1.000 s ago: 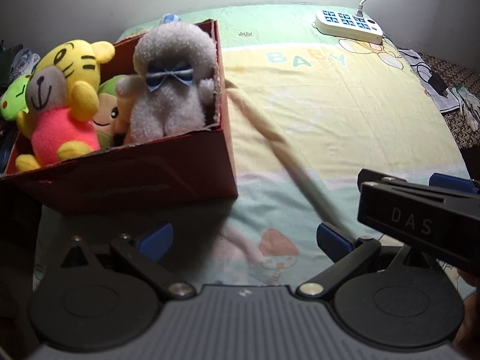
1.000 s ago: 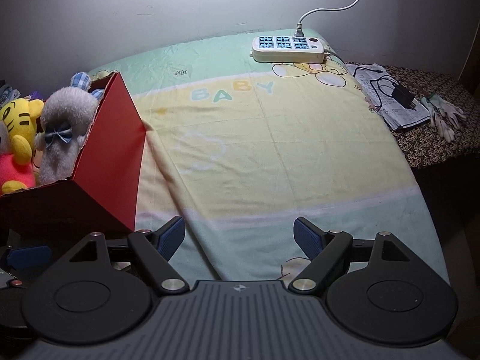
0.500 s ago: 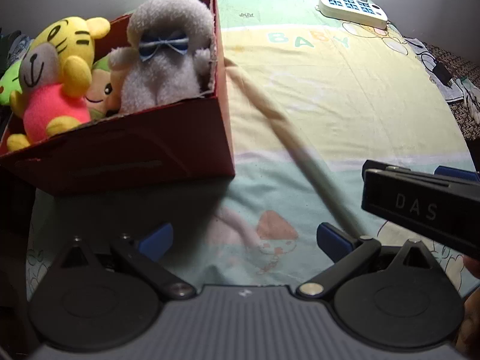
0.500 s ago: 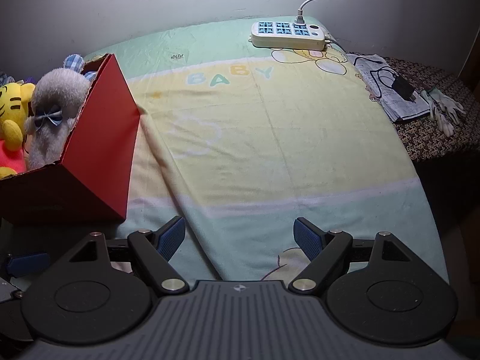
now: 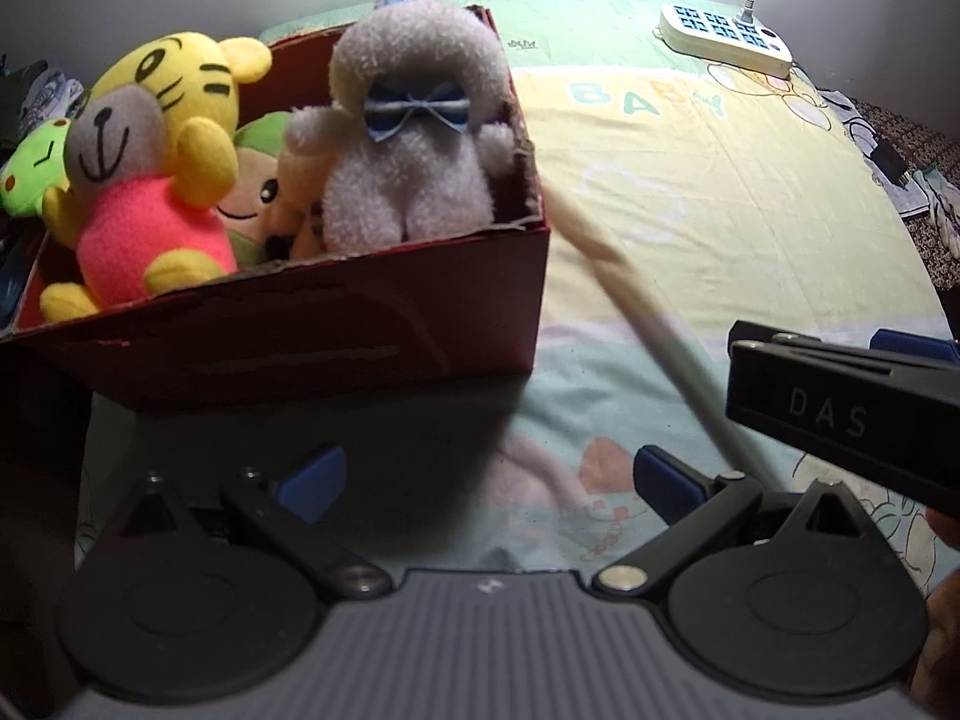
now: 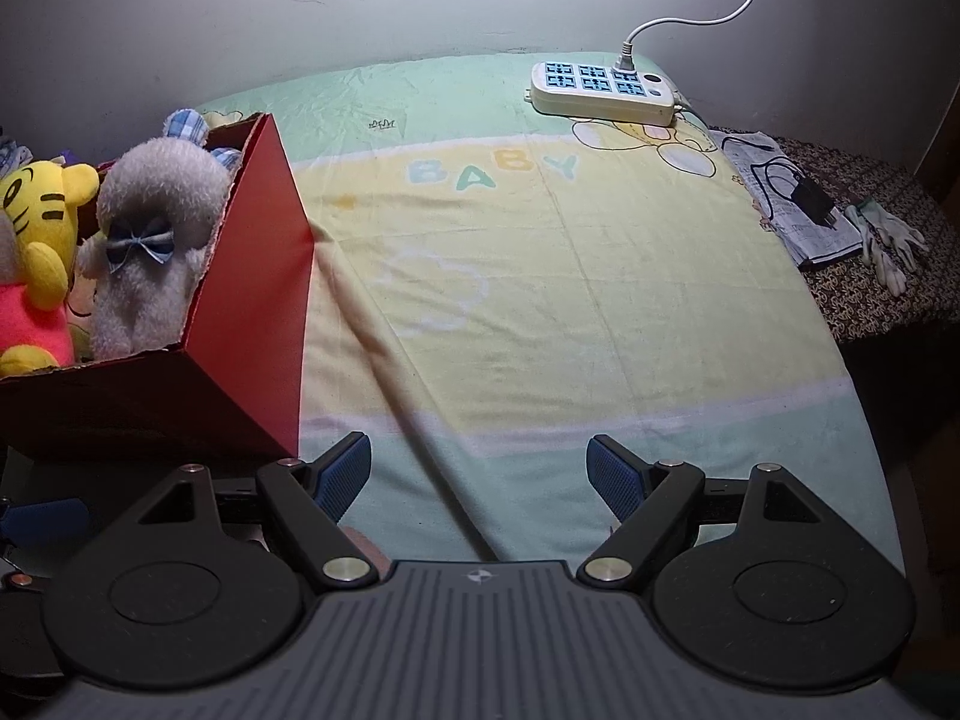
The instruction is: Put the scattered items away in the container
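A red box stands on the left of the bed and holds several plush toys. A grey plush with a blue bow leans in its right corner. Beside it sit a yellow tiger, a grey-faced bear in a pink top, and a brown-faced doll. My left gripper hangs open in front of the box with nothing between its fingers. My right gripper is open and empty over the bare sheet, right of the box; its black body shows in the left wrist view.
A white power strip with its cord lies at the far end of the "BABY" sheet. A paper, black charger and white gloves rest on a patterned surface at the right. A green plush sits outside the box's left.
Both grippers have shifted slightly toward the box, which now looms larger in the left wrist view. Both stay open and empty; the toys have not moved.
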The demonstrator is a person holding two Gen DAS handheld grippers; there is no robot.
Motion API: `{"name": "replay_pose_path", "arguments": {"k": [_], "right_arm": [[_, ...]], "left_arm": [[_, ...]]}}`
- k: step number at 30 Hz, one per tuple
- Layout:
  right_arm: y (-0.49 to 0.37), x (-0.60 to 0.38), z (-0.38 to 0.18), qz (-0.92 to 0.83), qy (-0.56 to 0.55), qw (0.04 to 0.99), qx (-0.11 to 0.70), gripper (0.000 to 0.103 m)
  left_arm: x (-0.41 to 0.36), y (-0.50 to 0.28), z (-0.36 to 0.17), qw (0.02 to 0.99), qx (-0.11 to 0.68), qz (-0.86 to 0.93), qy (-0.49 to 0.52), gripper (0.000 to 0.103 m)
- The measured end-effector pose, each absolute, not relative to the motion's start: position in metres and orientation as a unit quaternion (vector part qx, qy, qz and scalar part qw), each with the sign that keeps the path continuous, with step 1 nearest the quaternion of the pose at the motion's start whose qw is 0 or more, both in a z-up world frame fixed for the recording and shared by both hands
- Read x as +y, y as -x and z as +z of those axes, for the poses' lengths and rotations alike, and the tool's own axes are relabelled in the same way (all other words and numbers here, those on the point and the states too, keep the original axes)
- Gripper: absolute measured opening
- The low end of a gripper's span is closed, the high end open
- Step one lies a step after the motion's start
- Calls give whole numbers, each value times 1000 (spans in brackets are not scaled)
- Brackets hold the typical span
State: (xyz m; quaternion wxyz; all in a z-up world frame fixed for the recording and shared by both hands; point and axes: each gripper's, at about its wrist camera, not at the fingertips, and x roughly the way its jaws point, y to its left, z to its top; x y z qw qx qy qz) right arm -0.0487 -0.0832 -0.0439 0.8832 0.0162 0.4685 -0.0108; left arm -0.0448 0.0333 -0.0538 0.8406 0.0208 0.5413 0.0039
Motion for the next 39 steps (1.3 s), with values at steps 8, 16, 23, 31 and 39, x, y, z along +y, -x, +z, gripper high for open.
{"name": "replay_pose_path", "arguments": {"k": [8,16,23,31,39], "right_arm": [[44,-54,-36,-8,8,886,464,82],[41,-25,-23,-4,16,889,458,82],[41,-1,-9,6,18,894,448,82],[41,24,8,20,14,901,433,82],[35,45,28,19,1,914,405,82]], "left_arm": [[62,41,-47,842,539,-2,0,102],[97,38,-40,844,536,1,14,102],[124,38,-29,851,525,-4,18,102],[150,39,-5,868,497,-8,13,102],[183,31,14,881,472,3,14,102]]}}
